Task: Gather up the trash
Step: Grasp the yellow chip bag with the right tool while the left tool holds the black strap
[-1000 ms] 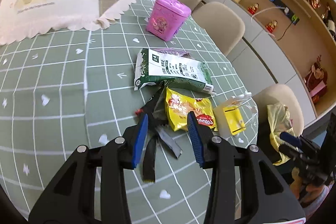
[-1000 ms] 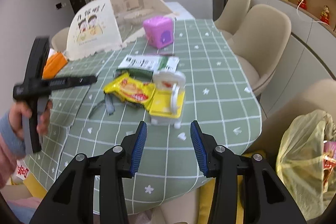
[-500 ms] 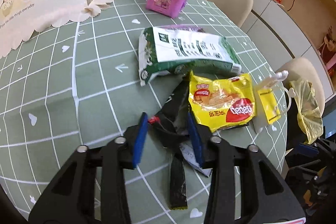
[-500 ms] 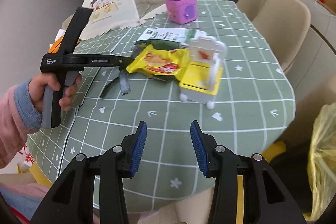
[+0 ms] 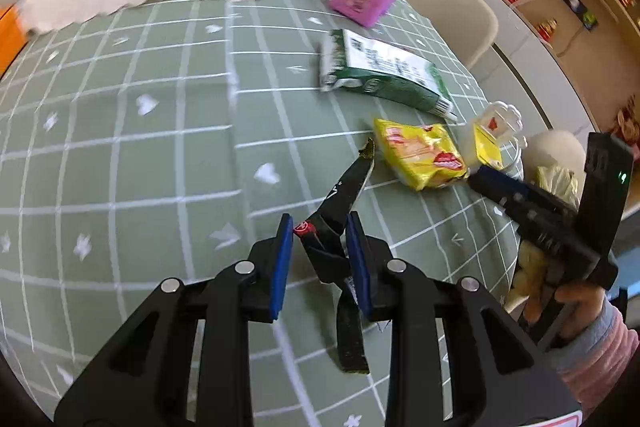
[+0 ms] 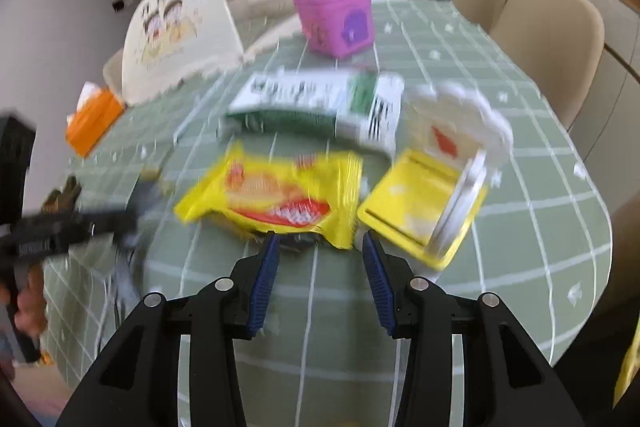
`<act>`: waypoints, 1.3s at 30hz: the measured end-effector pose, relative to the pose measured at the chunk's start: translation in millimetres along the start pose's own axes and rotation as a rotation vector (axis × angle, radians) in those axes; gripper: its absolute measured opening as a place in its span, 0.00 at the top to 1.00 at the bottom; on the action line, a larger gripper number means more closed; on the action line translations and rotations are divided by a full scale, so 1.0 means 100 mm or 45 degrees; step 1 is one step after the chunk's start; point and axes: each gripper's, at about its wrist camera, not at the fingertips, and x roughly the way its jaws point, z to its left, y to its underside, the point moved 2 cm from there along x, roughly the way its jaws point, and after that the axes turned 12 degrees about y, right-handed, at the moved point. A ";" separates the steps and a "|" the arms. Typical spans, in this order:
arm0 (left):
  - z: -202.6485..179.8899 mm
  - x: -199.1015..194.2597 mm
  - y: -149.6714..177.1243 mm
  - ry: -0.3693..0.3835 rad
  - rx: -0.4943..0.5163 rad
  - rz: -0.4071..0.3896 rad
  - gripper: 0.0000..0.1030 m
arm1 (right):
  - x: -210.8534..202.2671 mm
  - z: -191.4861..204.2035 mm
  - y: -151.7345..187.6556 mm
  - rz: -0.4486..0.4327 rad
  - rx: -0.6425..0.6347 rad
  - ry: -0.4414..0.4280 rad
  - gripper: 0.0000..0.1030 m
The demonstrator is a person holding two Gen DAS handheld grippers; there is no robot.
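My left gripper [image 5: 318,239] sat low over the green checked tablecloth [image 5: 132,155] with the black wrapper [image 5: 340,211] between its blue pads; the jaws were closing on it, the right pad seemed to touch the crumpled foil while a small gap showed at the left pad, so I could not call it a firm pinch; one long black strip ran forward from the jaws toward the yellow snack packet [image 5: 420,155], and another trailed back under the gripper.

My right gripper [image 6: 320,259] stood spread with nothing between its pads, hovering just short of the near edge of the yellow snack packet [image 6: 276,199]; that view was blurred, so I could not tell whether the tips touched the cloth.

Around the packet things were crowded; the yellow and white plastic tray [image 6: 432,195] lay just beside it on the right, close to the right pad; the green and white bag [image 6: 320,103] lay just behind it, and the pink tin [image 6: 336,19] stood farther back. A cream food cover [image 6: 180,35] with cartoon figures filled the far left of the table, with an orange box [image 6: 92,123] beside it; beige chairs [image 6: 548,39] lined the far right edge. In the left view, my right hand [image 5: 568,303] and its tool sat close to the tray.
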 end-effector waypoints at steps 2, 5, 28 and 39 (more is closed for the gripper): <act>0.06 -0.09 0.03 -0.018 -0.029 -0.022 0.75 | -0.05 0.07 -0.07 -0.025 -0.025 -0.049 0.60; 0.16 -0.17 0.03 -0.042 -0.069 -0.044 0.75 | -0.08 0.21 -0.16 -0.059 -0.114 -0.065 0.60; 0.28 -0.51 0.06 -0.123 -0.114 -0.152 0.75 | -0.18 0.65 0.18 0.048 -0.371 -0.105 0.60; 0.33 -0.53 0.21 -0.129 -0.134 -0.111 0.75 | -0.10 0.69 -0.07 -0.030 -0.569 -0.037 0.60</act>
